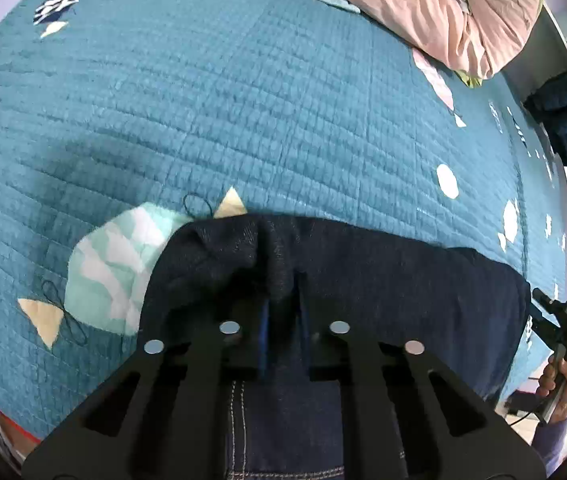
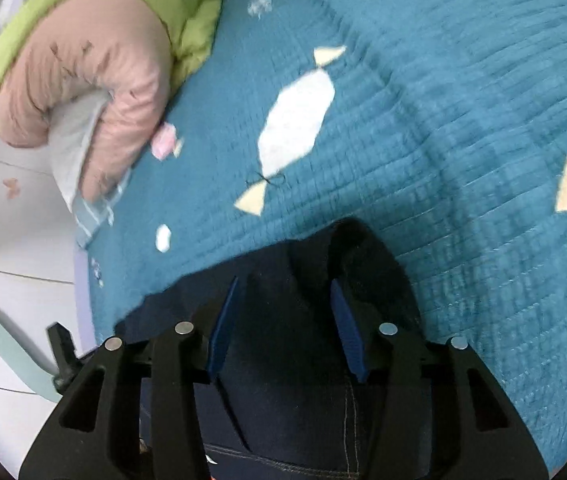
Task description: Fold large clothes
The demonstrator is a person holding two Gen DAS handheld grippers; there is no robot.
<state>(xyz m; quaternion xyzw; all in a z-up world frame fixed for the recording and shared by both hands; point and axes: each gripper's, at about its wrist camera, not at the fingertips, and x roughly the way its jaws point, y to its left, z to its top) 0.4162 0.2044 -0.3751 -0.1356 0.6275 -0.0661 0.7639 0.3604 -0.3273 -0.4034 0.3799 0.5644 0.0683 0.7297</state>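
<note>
Dark blue denim jeans (image 1: pixel 403 280) lie along the near edge of a teal quilted bed cover (image 1: pixel 243 100). My left gripper (image 1: pixel 283 296) is shut on a bunched fold of the denim at its left end, and the cloth puckers up around the pads. My right gripper (image 1: pixel 563 320), held in a hand, shows at the far right by the other end of the jeans. In the right wrist view my right gripper (image 2: pixel 283 292) stands open, its blue pads (image 2: pixel 223 320) apart with a hump of the jeans (image 2: pixel 283 360) between them.
A pink and green duvet (image 1: pixel 443 8) is piled at the far corner of the bed, seen also as the duvet (image 2: pixel 83 80) at upper left. The bed cover (image 2: pixel 443 120) carries candy-shaped patches. Beyond the bed's edge lies white floor (image 2: pixel 3 280).
</note>
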